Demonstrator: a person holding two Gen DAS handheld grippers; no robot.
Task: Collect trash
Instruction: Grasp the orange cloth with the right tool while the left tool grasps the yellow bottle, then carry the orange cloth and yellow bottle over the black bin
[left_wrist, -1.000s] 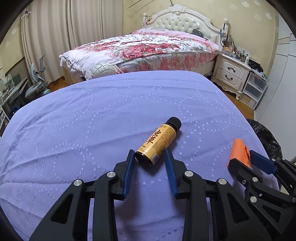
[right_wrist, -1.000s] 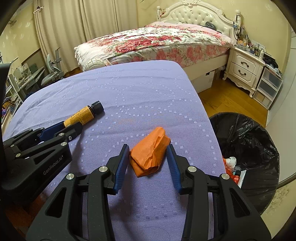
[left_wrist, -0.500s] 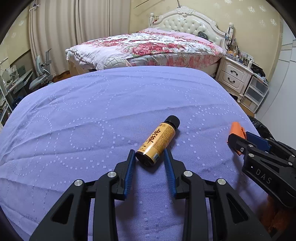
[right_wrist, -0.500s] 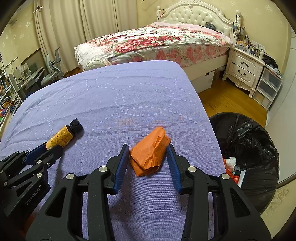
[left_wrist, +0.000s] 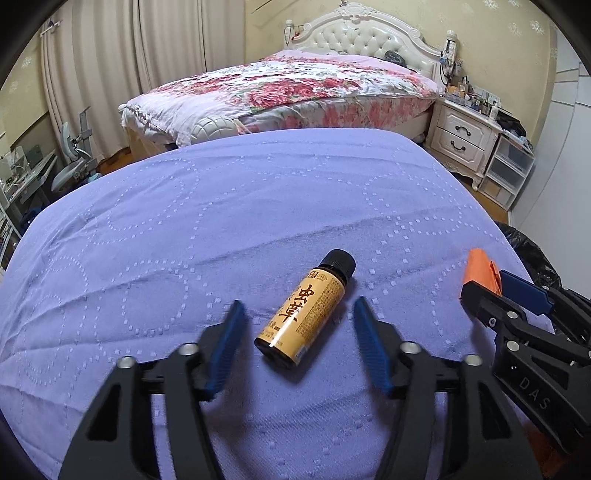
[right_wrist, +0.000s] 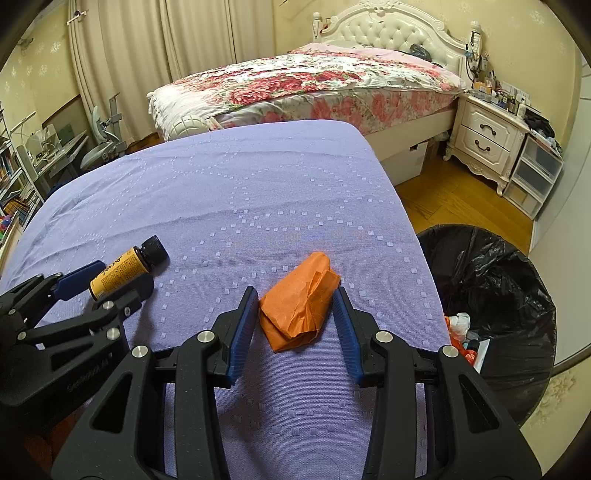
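My left gripper (left_wrist: 297, 328) wide open, straddling bottle (left_wrist: 304, 315) lying on purple cloth (left_wrist: 221, 229) — no contact. My right gripper (right_wrist: 295, 319) open, pads flanking orange paper wad (right_wrist: 300, 308), close either side, not clamped. Bin (right_wrist: 495, 295) at right, some trash inside. Both items not yet collected — grasp, carry, drop remain.

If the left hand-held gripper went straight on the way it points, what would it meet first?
Probably the small yellow-labelled bottle: it lies on the purple bedspread between the open fingers of the left hand-held gripper, base nearest, untouched.
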